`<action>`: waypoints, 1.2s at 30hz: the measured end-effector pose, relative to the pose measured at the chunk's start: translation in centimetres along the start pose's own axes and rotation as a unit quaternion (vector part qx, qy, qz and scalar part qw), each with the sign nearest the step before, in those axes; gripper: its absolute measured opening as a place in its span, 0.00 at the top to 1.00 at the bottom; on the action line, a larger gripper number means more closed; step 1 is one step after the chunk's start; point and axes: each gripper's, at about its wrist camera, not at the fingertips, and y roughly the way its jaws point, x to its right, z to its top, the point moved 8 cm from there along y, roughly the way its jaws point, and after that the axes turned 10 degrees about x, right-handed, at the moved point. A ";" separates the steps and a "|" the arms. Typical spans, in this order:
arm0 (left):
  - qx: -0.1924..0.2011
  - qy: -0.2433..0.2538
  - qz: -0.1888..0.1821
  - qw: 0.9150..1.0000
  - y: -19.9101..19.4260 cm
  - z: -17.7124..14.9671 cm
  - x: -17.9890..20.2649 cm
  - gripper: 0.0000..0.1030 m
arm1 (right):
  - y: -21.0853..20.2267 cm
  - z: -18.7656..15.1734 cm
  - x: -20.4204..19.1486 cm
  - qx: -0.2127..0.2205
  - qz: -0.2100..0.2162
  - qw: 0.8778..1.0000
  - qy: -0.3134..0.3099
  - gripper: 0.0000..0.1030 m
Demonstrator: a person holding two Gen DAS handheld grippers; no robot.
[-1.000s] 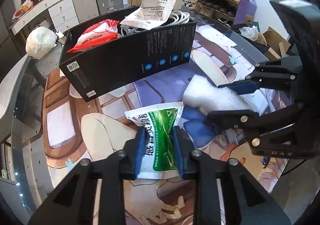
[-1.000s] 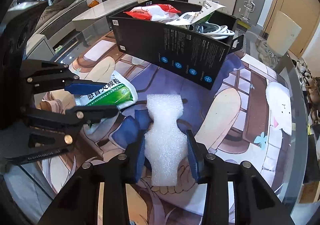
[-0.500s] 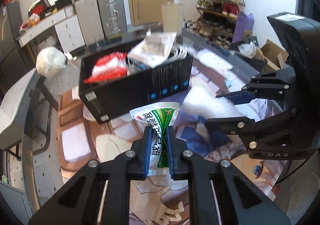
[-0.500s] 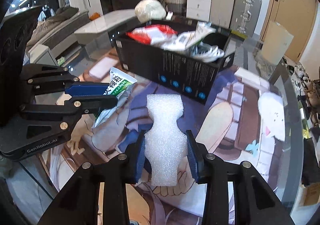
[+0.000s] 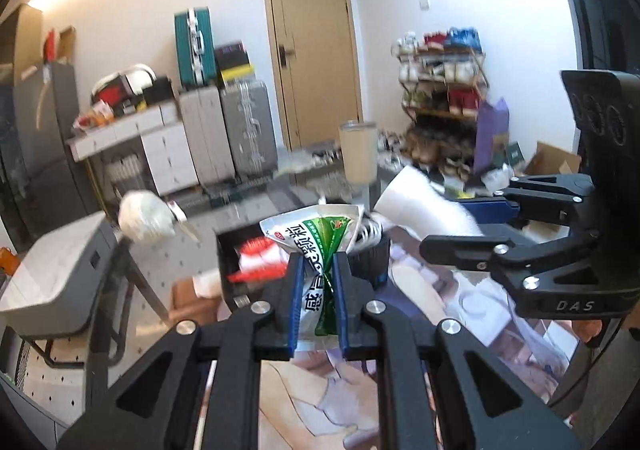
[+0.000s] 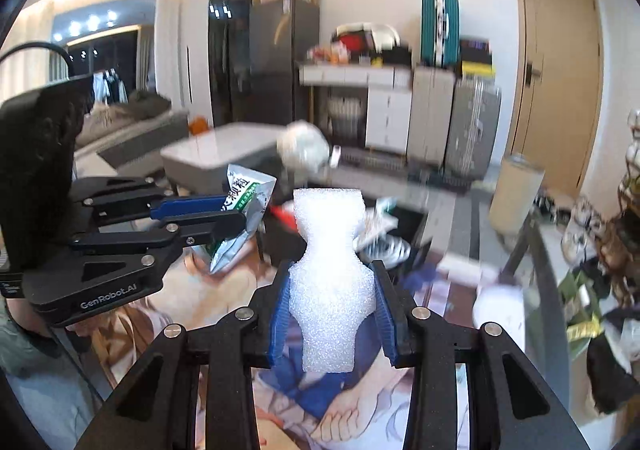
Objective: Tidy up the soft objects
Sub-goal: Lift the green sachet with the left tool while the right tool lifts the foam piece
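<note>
Two hand-held grippers, each carrying a soft item, hang above a table (image 6: 500, 210) covered by an illustrated mat (image 5: 320, 402). The left gripper (image 5: 318, 270) is clamped tight on a green-and-white sachet (image 5: 316, 238), its blue pads squeezing the packet's lower half into a narrow waist while the printed top fans out above the fingertips. In the right wrist view the same sachet (image 6: 244, 210) hangs crumpled from the left gripper (image 6: 236, 214), clear of the mat, at the left of the frame.

The right gripper (image 6: 332, 282) holds a piece of white foam (image 6: 328, 274), its blue pads pressing against the foam's wider lower body; the narrow neck and the broad head stand upright above the fingertips, and the bottom end reaches back between the fingers. From the left wrist camera the foam (image 5: 424, 210) projects to the left from the right gripper (image 5: 460, 224) at the right of the picture.

A black box (image 5: 228, 262) sits on the table beyond both grippers, lower than the held items, with a red-and-white packet (image 5: 260, 258) and a coil of white cable (image 6: 384, 246) inside. The room behind is blurred
</note>
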 end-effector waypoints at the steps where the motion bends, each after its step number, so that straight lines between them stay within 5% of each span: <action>1: 0.009 0.000 0.004 1.000 -0.2 0.3 -0.1 0.88 | -0.5 0.5 -0.1 0.017 -0.001 1.000 -0.003 0.64; 13: 0.097 -0.014 0.020 0.995 -3.2 2.9 -1.4 0.88 | -7.3 4.9 -0.8 0.175 -0.035 0.984 -0.026 0.64; 36: 0.135 -0.033 0.023 0.990 -2.8 5.3 -1.7 0.88 | -5.4 7.4 -1.0 0.176 -0.030 0.984 -0.026 0.64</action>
